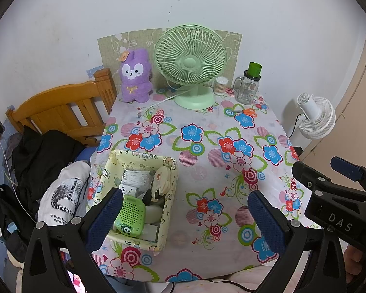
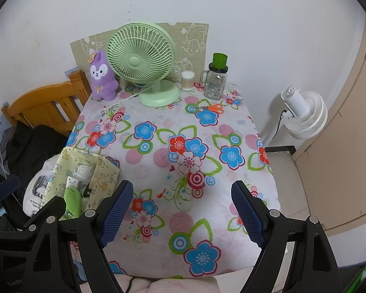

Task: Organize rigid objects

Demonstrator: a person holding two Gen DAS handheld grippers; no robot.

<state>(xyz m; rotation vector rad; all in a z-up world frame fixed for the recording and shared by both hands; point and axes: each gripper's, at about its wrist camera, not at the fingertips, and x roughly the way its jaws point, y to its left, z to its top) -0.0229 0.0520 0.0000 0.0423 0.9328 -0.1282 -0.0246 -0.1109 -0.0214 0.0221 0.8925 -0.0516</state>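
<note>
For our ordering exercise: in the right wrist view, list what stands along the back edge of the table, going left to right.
Purple plush toy → green desk fan → cotton swab container → glass mug jar with green cap.

A pale yellow cartoon-print storage basket [image 1: 169,171] sits at the floral table's left edge, packed with a green speaker-like gadget [image 1: 130,216], white cables [image 1: 136,178] and small boxes.
</note>
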